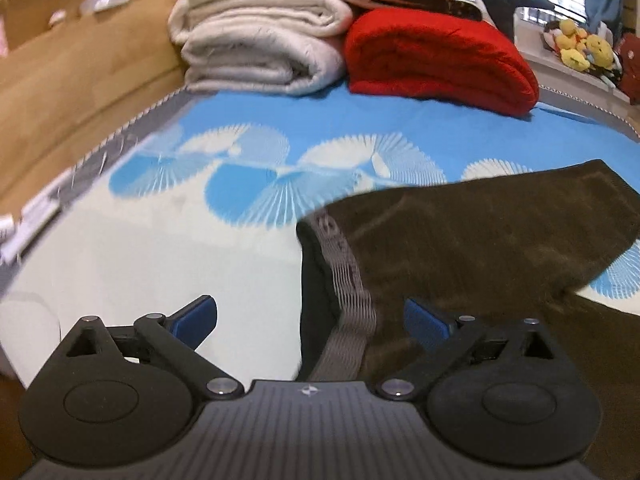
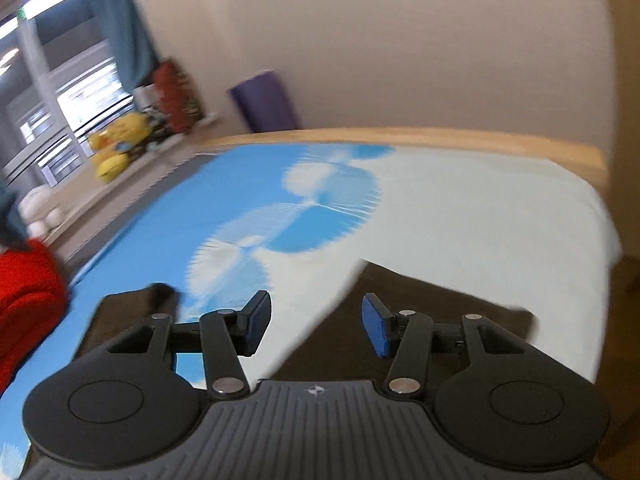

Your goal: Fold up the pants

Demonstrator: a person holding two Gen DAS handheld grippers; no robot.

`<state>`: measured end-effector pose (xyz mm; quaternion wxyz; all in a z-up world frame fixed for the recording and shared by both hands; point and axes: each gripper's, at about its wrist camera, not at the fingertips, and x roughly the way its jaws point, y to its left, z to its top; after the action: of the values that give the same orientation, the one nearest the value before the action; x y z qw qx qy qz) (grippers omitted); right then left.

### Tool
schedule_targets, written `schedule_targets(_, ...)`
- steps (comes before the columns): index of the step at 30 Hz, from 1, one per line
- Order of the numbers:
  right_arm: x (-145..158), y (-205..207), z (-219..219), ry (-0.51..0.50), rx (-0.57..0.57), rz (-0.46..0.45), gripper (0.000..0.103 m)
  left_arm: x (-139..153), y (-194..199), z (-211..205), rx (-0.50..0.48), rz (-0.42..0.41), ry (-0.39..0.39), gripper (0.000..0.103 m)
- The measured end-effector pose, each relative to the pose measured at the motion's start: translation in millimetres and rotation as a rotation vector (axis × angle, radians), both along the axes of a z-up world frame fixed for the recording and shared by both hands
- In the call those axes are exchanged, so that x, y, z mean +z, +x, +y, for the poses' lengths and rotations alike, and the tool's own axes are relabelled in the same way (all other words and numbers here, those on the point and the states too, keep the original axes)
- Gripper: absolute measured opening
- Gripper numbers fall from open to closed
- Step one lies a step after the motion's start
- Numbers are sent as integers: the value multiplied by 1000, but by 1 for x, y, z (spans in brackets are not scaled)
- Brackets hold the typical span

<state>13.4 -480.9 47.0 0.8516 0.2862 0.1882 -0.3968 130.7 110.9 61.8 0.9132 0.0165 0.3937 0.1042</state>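
Note:
Dark brown pants point(image 1: 480, 240) lie on the blue and white bed sheet point(image 1: 160, 240), with a grey patterned waistband point(image 1: 352, 280) facing my left gripper. My left gripper point(image 1: 310, 320) is open, low over the waistband edge, holding nothing. In the right wrist view the pants point(image 2: 400, 300) show as dark cloth under and ahead of my right gripper point(image 2: 316, 324), with another dark part point(image 2: 132, 304) at the left. My right gripper is open and empty above the cloth.
A folded cream blanket point(image 1: 260, 44) and a red blanket point(image 1: 436, 60) are stacked at the bed's far end. A wooden bed frame point(image 1: 80, 72) runs along the left. Yellow plush toys point(image 2: 116, 148) sit on a window ledge. A wooden rail point(image 2: 400, 138) edges the bed.

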Motion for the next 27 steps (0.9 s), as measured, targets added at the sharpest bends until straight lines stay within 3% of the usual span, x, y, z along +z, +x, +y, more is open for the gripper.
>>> schedule_targets(6,41,75,13,-22,185,24,62,19,63,15,-124,60,59,101)
schedule_targets(9,52,112,23,-57,227,28,71,27,83,30,-137,57,56,101)
schedule_targets(13,52,156,34,-86,266,59,71,36,112,36,-145,66,58,101)
schedule_targets(22,47,240,66,-30,356,71,71,9,177,5,-237,127,129,101)
schedule_targets(27,48,287,87,-38,391,78,71,-28,206,-4,-260,170,212,101)
